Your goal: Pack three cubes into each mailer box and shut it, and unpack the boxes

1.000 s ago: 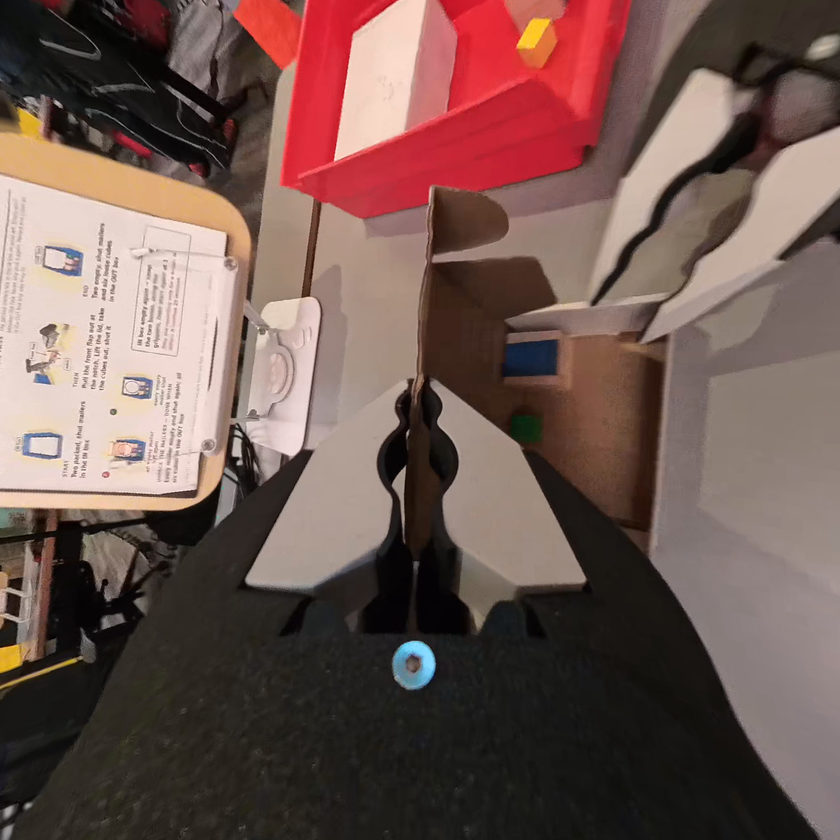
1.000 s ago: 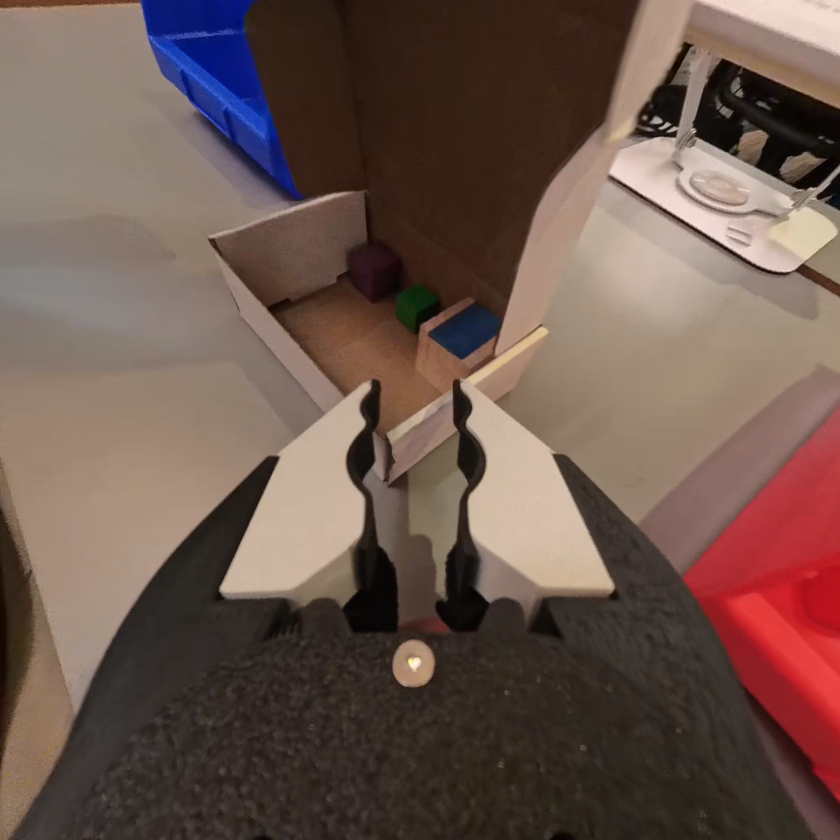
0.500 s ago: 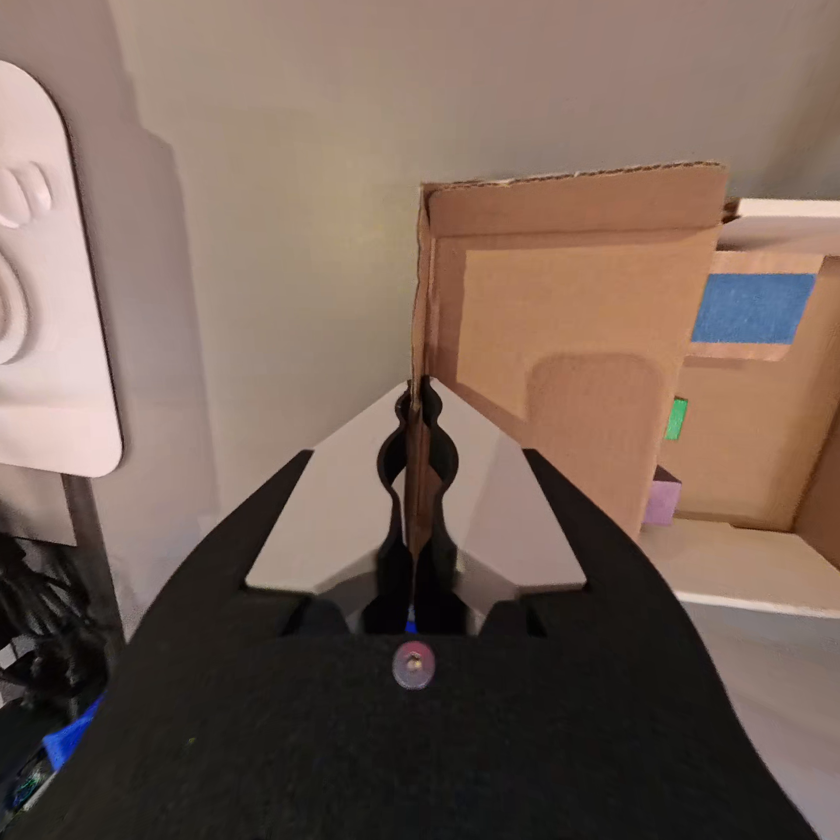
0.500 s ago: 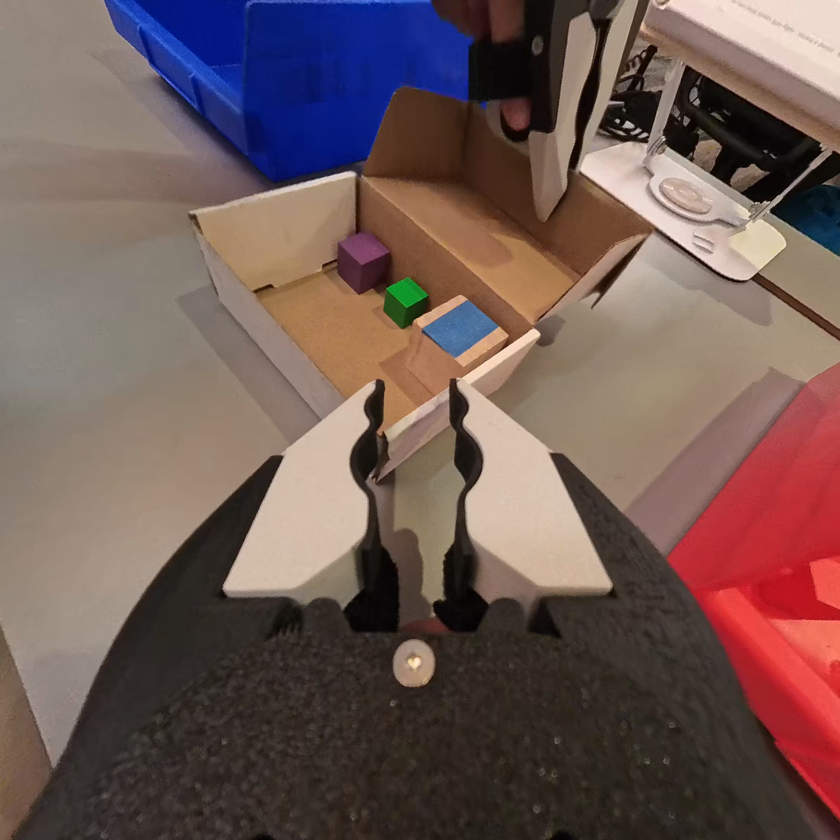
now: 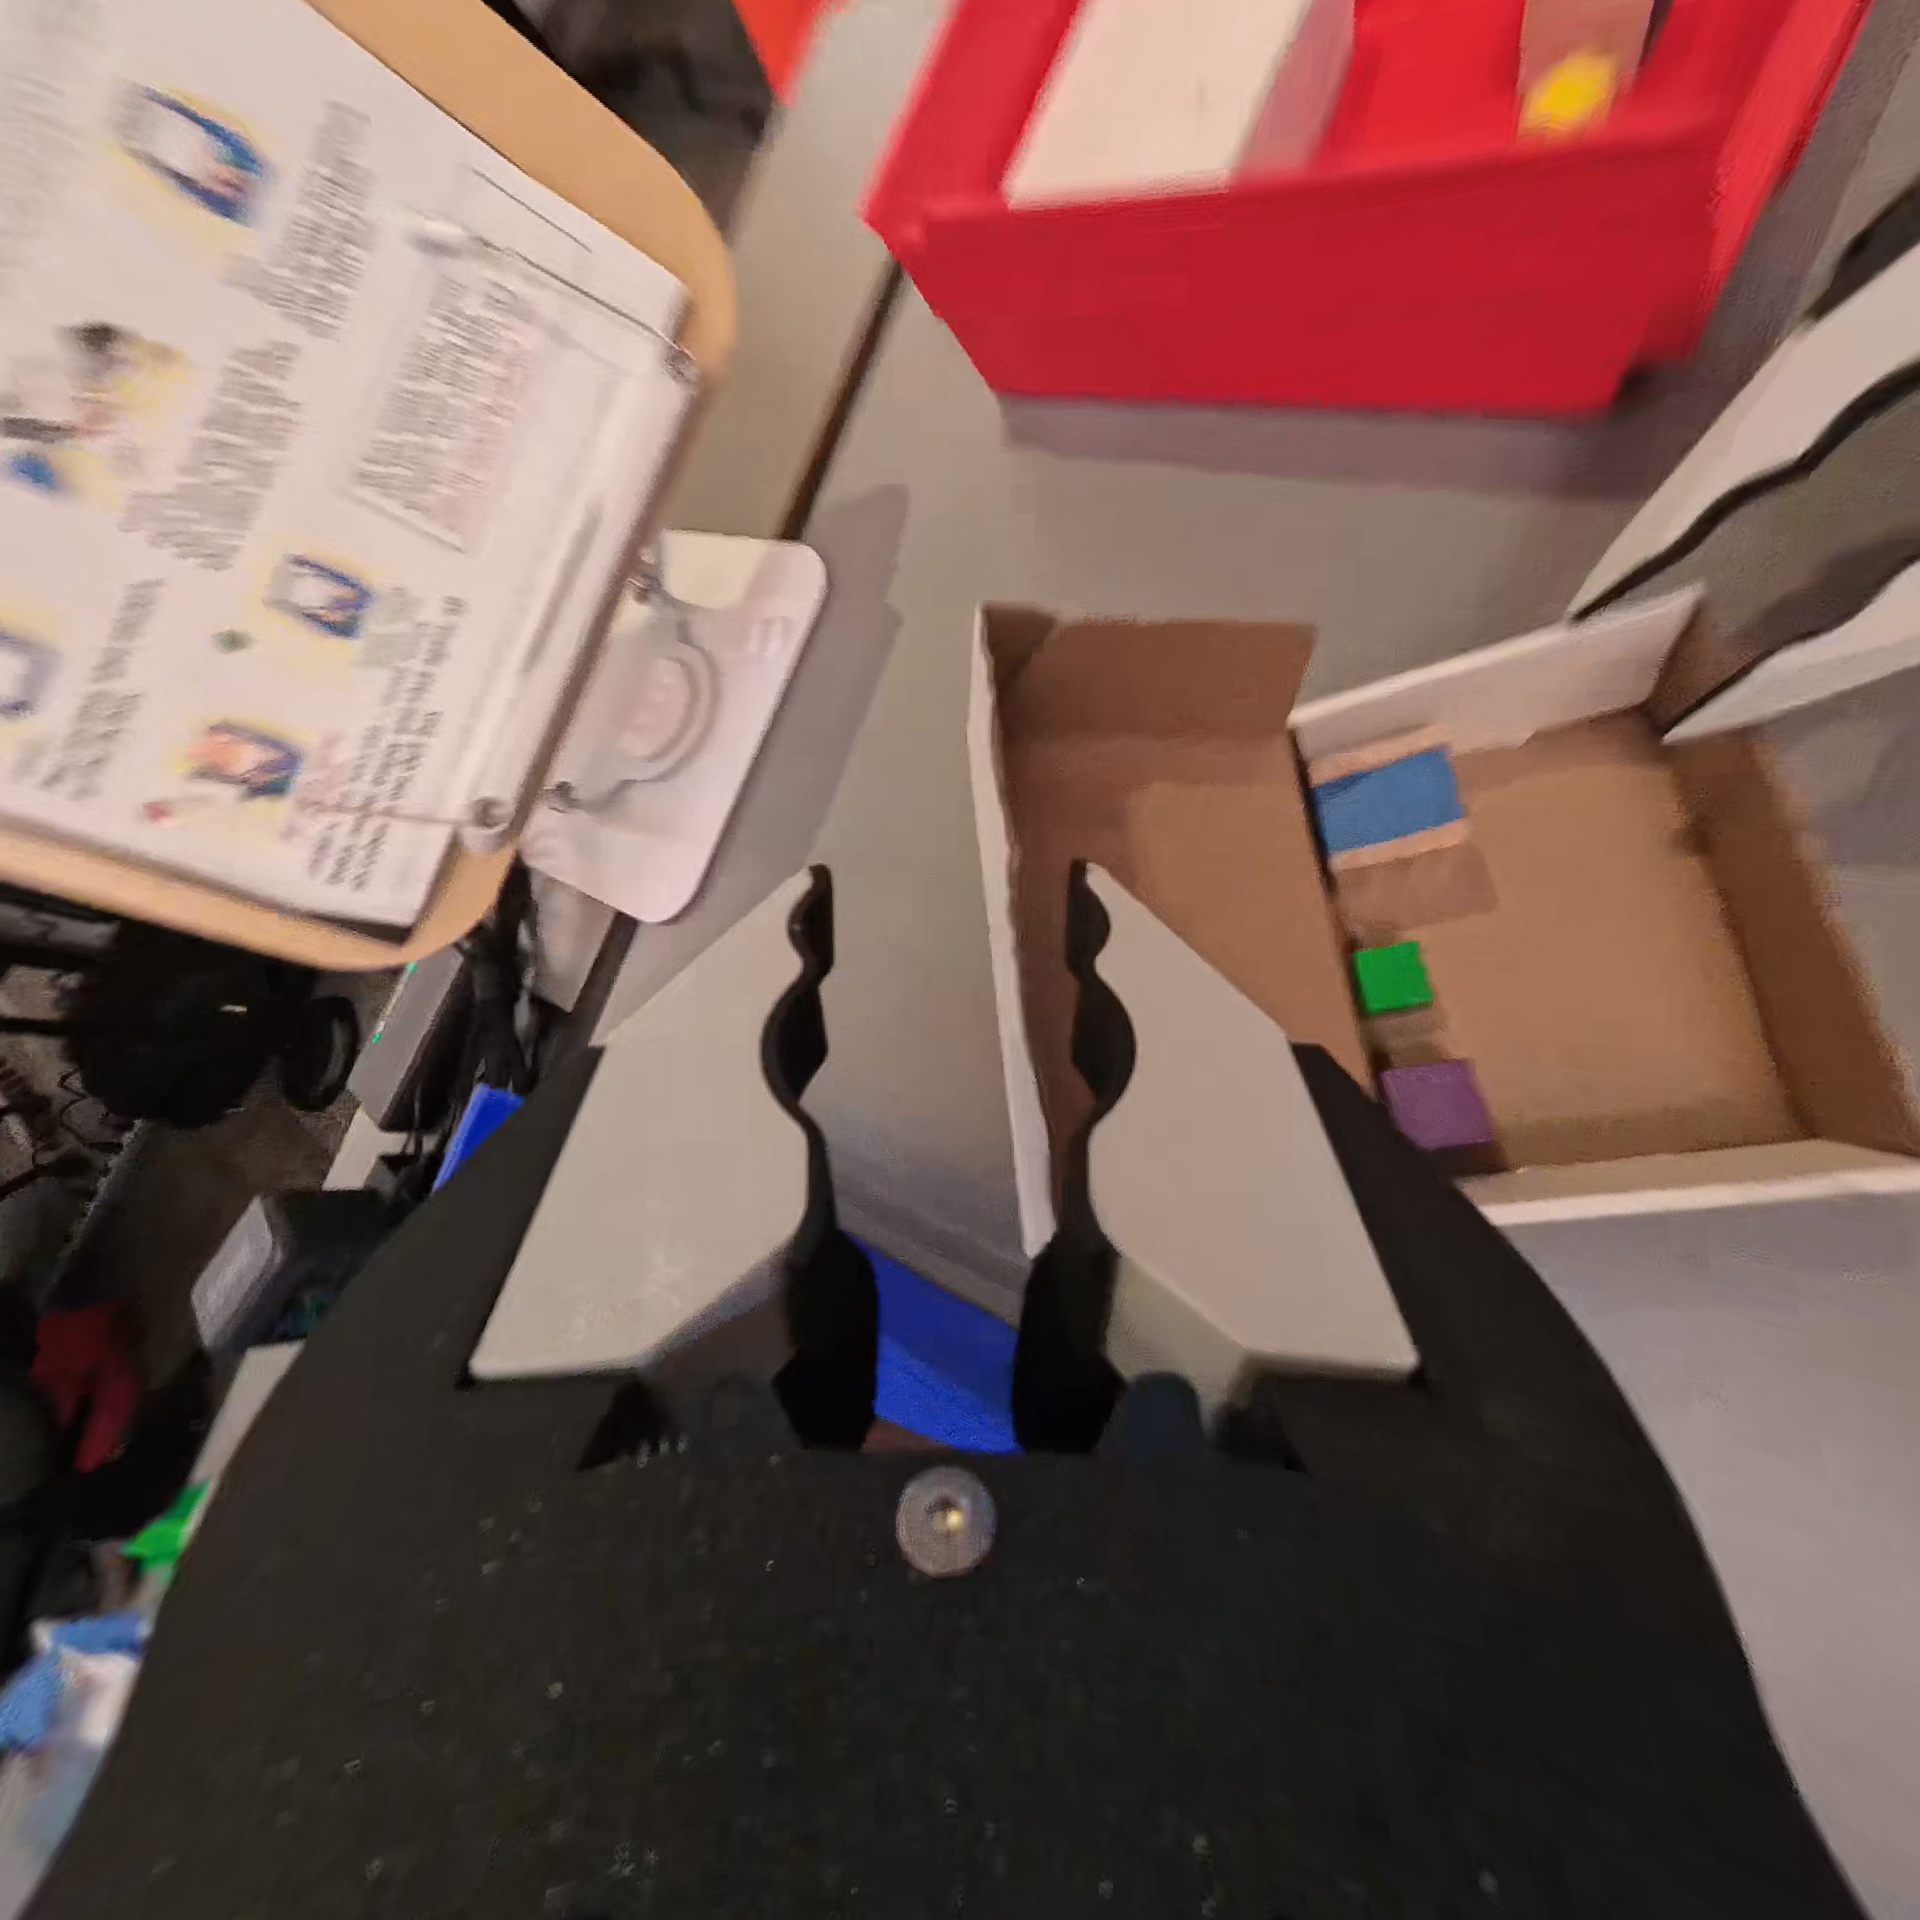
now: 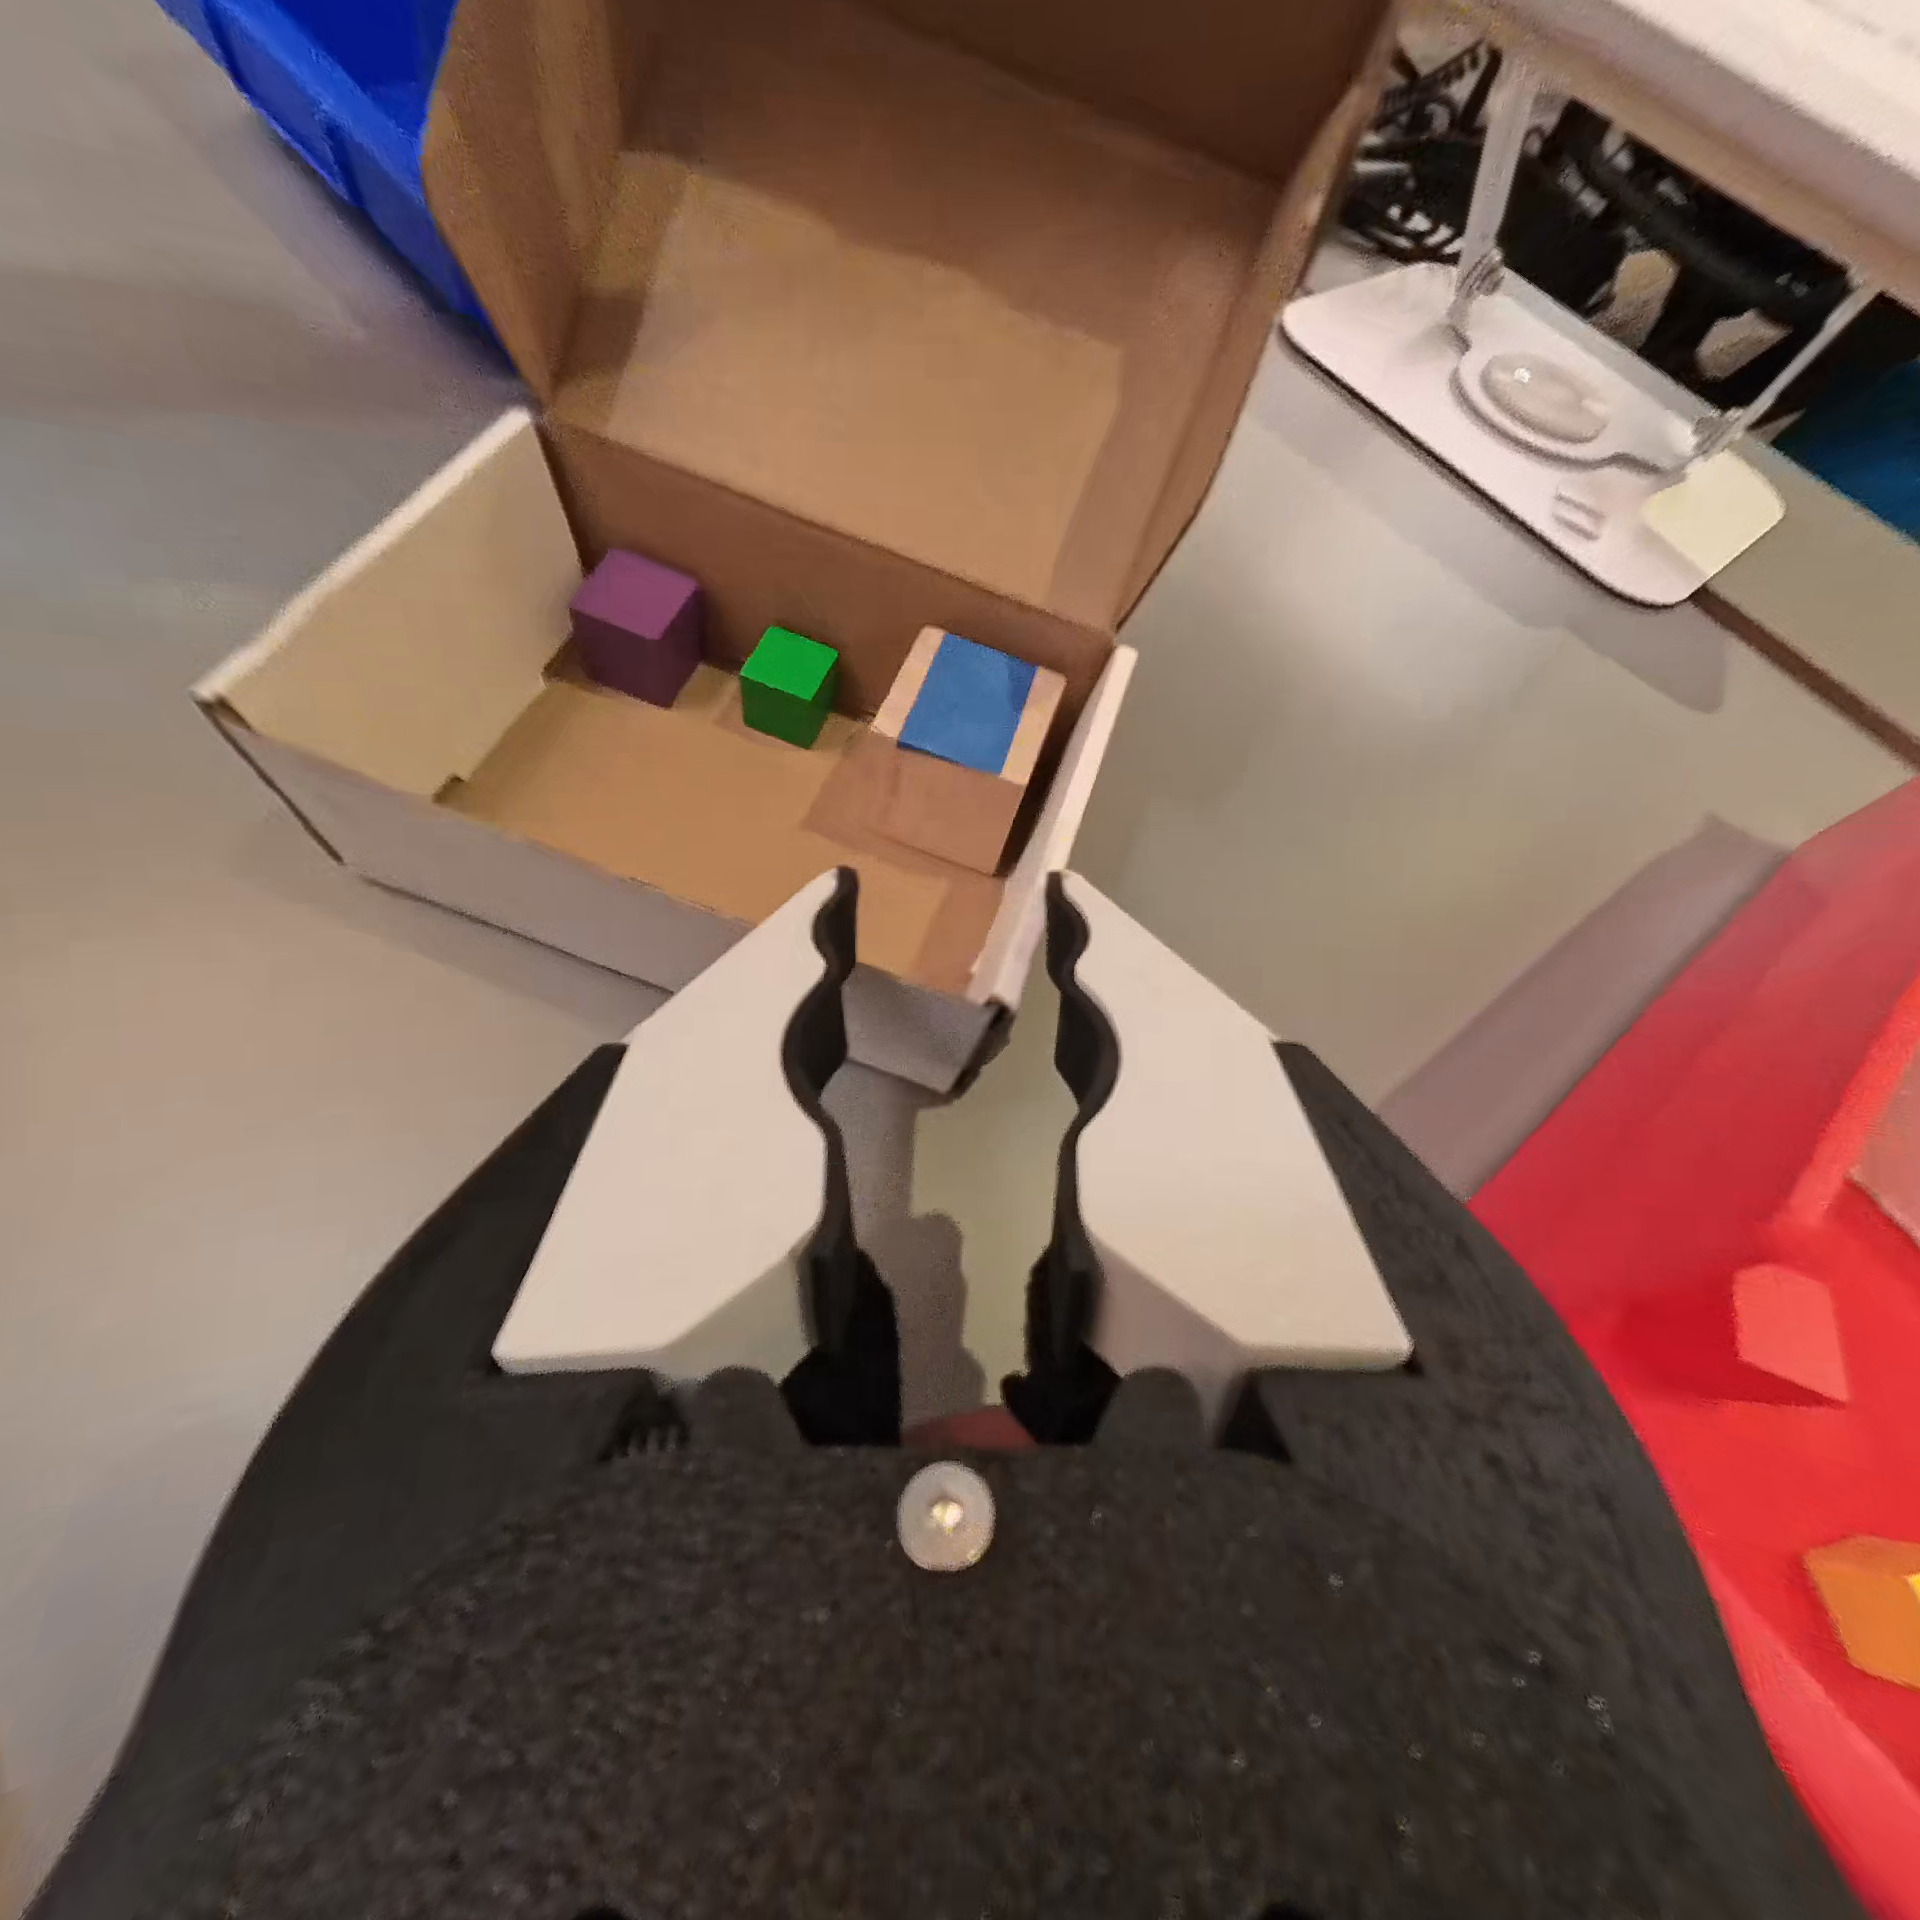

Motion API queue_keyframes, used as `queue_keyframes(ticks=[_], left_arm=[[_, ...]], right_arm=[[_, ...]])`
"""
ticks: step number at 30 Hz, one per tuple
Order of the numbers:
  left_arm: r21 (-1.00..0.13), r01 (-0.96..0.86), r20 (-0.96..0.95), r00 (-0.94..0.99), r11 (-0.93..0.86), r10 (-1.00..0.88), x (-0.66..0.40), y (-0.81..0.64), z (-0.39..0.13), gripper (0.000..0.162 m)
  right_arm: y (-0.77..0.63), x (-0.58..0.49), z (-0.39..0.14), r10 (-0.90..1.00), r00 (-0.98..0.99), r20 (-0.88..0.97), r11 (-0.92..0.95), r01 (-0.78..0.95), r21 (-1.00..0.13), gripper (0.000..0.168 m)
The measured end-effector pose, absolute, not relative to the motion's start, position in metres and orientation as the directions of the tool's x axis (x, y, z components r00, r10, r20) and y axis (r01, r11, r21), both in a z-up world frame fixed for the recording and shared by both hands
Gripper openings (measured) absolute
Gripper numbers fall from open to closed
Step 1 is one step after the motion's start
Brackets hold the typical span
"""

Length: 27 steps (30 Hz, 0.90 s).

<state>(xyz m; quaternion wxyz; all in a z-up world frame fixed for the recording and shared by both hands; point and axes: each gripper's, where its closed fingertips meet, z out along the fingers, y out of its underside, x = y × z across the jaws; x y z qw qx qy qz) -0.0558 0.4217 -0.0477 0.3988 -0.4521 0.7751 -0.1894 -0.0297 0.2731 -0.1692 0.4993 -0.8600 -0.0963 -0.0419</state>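
Note:
An open white mailer box (image 6: 343,665) sits on the grey table with its brown lid (image 6: 883,343) standing up and leaning back. Inside, along the hinge wall, are a purple cube (image 6: 634,623), a green cube (image 6: 788,681) and a blue-topped wooden cube (image 6: 966,707). My right gripper (image 6: 948,894) is open, and the box's near corner sits between its fingers. My left gripper (image 5: 951,883) is open. The lid's side edge (image 5: 997,935) lies between its fingers, close to the right one. The cubes also show in the left wrist view: blue (image 5: 1387,800), green (image 5: 1392,977), purple (image 5: 1439,1101).
A red bin (image 5: 1299,281) with a white box and loose cubes stands past the mailer. A blue bin (image 6: 343,135) is behind the lid. An instruction sheet on a stand (image 5: 312,468) with a white base (image 6: 1538,436) is at the table's edge. The tips of one gripper are about 20 cm away from the tips of the other.
My left gripper was shut on the lid's edge and pushed the lid back. It has opened and let go. The lid now stands up on its own. My right gripper stayed open at the corner.

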Motion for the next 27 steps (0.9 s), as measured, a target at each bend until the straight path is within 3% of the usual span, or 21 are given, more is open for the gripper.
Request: queue_keyframes(ticks=[4,6,8,11,15,19,21,27], left_arm=[[-0.892,-0.333,-0.325,0.001,0.306,-0.946,-0.123,0.394,0.006,0.059],[-0.951,-0.272,-0.178,0.077,0.151,-0.981,-0.155,0.373,-0.001,0.068],[-0.946,-0.32,-0.081,0.079,0.052,-0.994,-0.172,0.347,-0.042,0.086],[-0.87,-0.485,-0.139,0.054,0.096,-0.989,-0.171,0.328,-0.122,0.118],[-0.789,-0.609,-0.082,-0.028,0.082,-0.996,-0.15,0.315,-0.179,0.131],[-0.779,-0.623,-0.067,-0.04,0.077,-0.997,-0.127,0.319,-0.193,0.131],[-0.781,-0.61,-0.103,-0.082,0.132,-0.991,-0.12,0.321,-0.194,0.117],[-0.783,-0.606,-0.095,-0.1,0.136,-0.99,-0.101,0.338,-0.195,0.117]], right_arm=[[0.266,-0.033,-0.163,0.109,0.992,0.056,-0.465,0.1,-0.88,0.043],[0.264,-0.035,-0.16,0.104,0.994,0.019,-0.458,0.065,-0.887,0.045],[0.264,-0.038,-0.159,0.107,0.994,0.004,-0.452,0.053,-0.89,0.046],[0.266,-0.043,-0.153,0.121,0.993,-0.009,-0.434,0.045,-0.9,0.046],[0.27,-0.046,-0.153,0.134,0.991,0.005,-0.432,0.063,-0.9,0.045],[0.271,-0.047,-0.154,0.13,0.992,-0.002,-0.432,0.055,-0.9,0.045],[0.271,-0.048,-0.155,0.129,0.992,-0.02,-0.44,0.039,-0.897,0.046],[0.287,-0.037,-0.133,0.054,0.999,-0.003,-0.53,0.026,-0.848,0.054]])
